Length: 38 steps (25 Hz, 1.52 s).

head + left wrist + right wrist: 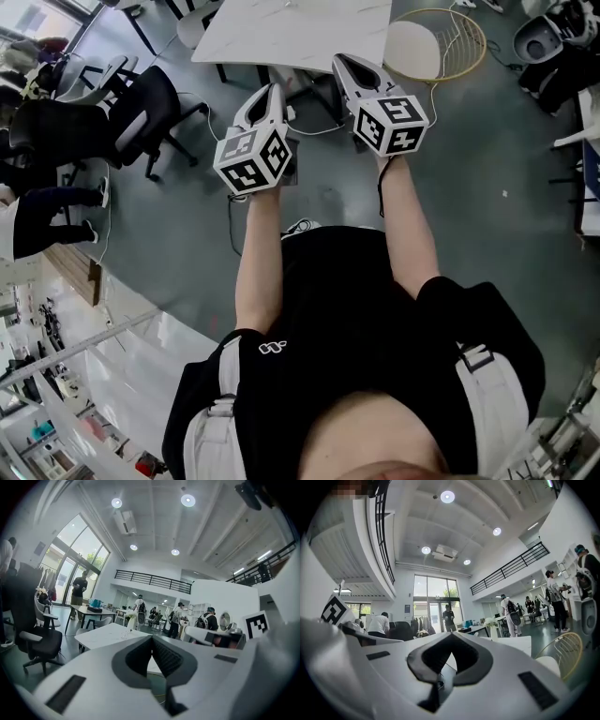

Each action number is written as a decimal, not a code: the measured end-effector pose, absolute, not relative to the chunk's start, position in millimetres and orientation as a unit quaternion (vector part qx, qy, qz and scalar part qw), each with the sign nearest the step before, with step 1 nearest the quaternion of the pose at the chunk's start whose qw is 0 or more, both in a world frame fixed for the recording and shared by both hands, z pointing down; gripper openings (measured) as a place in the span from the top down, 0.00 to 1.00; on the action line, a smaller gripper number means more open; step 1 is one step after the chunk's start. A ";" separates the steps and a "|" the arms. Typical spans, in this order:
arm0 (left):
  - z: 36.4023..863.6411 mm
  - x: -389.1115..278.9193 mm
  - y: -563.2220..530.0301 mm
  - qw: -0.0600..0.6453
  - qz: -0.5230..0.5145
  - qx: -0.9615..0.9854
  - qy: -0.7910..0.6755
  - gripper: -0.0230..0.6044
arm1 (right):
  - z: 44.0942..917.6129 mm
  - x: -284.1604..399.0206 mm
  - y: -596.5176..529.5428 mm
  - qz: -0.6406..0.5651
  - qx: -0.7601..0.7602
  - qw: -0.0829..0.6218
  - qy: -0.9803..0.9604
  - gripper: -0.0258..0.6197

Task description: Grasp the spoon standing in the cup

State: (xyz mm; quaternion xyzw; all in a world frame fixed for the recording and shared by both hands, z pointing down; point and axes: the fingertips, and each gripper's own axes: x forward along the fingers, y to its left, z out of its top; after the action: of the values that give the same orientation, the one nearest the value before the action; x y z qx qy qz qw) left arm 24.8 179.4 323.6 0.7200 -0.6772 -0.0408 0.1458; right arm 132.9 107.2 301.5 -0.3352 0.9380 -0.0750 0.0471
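No cup or spoon shows in any view. In the head view I hold both grippers out in front of me, pointing toward a white marble-topped table point(291, 33). My left gripper point(272, 91) has its tips just short of the table's near edge, and its jaws meet with nothing between them. My right gripper point(341, 62) reaches slightly over that edge and is likewise shut and empty. In the left gripper view the shut tips point(151, 637) point at the table point(105, 637). The right gripper view shows the closed tips point(451, 634) before the same table point(516, 645).
A black office chair point(141, 112) stands left of the table, and a round wire-backed chair point(436, 42) right of it. A cable point(300, 227) lies on the grey floor near my feet. Several people stand among desks far across the hall point(176, 618).
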 end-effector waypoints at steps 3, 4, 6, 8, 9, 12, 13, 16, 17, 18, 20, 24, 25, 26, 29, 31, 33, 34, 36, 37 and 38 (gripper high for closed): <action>313.9 21.6 173.5 0.133 -0.043 0.720 -0.679 0.94 | 291.8 132.1 99.5 -0.074 -0.338 0.058 0.936 0.95; 311.7 21.9 172.2 0.130 -0.043 0.720 -0.681 0.94 | 289.1 132.9 97.5 -0.074 -0.339 0.061 0.936 0.95; 308.0 23.6 170.5 0.124 -0.044 0.719 -0.683 0.94 | 283.6 135.0 95.1 -0.073 -0.339 0.067 0.936 0.95; 303.9 23.8 168.6 0.120 -0.044 0.719 -0.683 0.94 | 278.2 134.9 94.8 -0.070 -0.337 0.071 0.936 0.95; 302.0 22.9 167.2 0.118 -0.045 0.720 -0.683 0.94 | 276.2 133.8 95.0 -0.067 -0.336 0.072 0.937 0.95; 297.2 22.4 159.4 0.112 -0.048 0.726 -0.677 0.94 | 272.4 133.2 90.7 -0.055 -0.337 0.071 0.937 0.95; 296.0 24.2 156.2 0.111 -0.049 0.728 -0.674 0.94 | 271.0 136.1 86.6 -0.053 -0.341 0.073 0.936 0.95; 294.5 32.9 146.3 0.107 -0.052 0.738 -0.664 0.94 | 265.3 150.0 74.8 -0.054 -0.355 0.084 0.930 0.95; 293.5 36.3 142.1 0.106 -0.053 0.742 -0.660 0.94 | 263.0 153.6 72.2 -0.052 -0.358 0.085 0.928 0.95; 292.1 39.3 137.2 0.103 -0.055 0.745 -0.656 0.94 | 260.9 155.7 69.3 -0.047 -0.360 0.086 0.928 0.95; 290.0 43.0 125.6 0.099 -0.056 0.752 -0.649 0.94 | 258.5 156.3 61.0 -0.039 -0.363 0.085 0.927 0.95; 293.8 41.3 98.7 0.101 -0.065 0.760 -0.639 0.94 | 260.7 154.6 36.3 -0.033 -0.372 0.078 0.924 0.95; 295.0 38.5 89.1 0.103 -0.069 0.760 -0.638 0.94 | 260.9 152.8 28.4 -0.029 -0.373 0.076 0.924 0.95; 296.6 35.6 77.9 0.105 -0.072 0.760 -0.638 0.94 | 261.2 150.4 19.2 -0.024 -0.373 0.073 0.925 0.95; 308.6 29.4 45.8 0.114 -0.066 0.762 -0.635 0.94 | 267.9 143.9 -9.8 -0.019 -0.381 0.066 0.922 0.95; 312.9 23.7 22.3 0.116 -0.055 0.765 -0.632 0.94 | 271.0 136.2 -32.0 -0.027 -0.383 0.071 0.921 0.95; 313.7 14.3 -0.4 0.119 -0.047 0.765 -0.631 0.94 | 275.5 124.6 -55.4 -0.039 -0.383 0.072 0.920 0.95; 315.1 8.2 -9.8 0.121 -0.045 0.764 -0.632 0.94 | 279.1 117.7 -65.6 -0.046 -0.382 0.071 0.920 0.95; 321.7 -8.3 -27.5 0.129 -0.040 0.761 -0.635 0.94 | 288.2 100.5 -83.6 -0.056 -0.380 0.068 0.921 0.95; 326.1 -18.3 -37.1 0.134 -0.038 0.758 -0.637 0.94 | 293.1 90.6 -92.8 -0.060 -0.377 0.065 0.922 0.95; 331.0 -28.2 -46.9 0.141 -0.036 0.754 -0.641 0.94 | 298.5 81.0 -102.3 -0.063 -0.375 0.061 0.923 0.95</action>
State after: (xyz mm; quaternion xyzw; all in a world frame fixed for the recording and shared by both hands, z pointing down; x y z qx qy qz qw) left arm -28.2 -46.9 331.0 0.7539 -0.6408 -0.0362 0.1405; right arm 81.0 -102.3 298.5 -0.3749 0.9229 -0.0630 0.0610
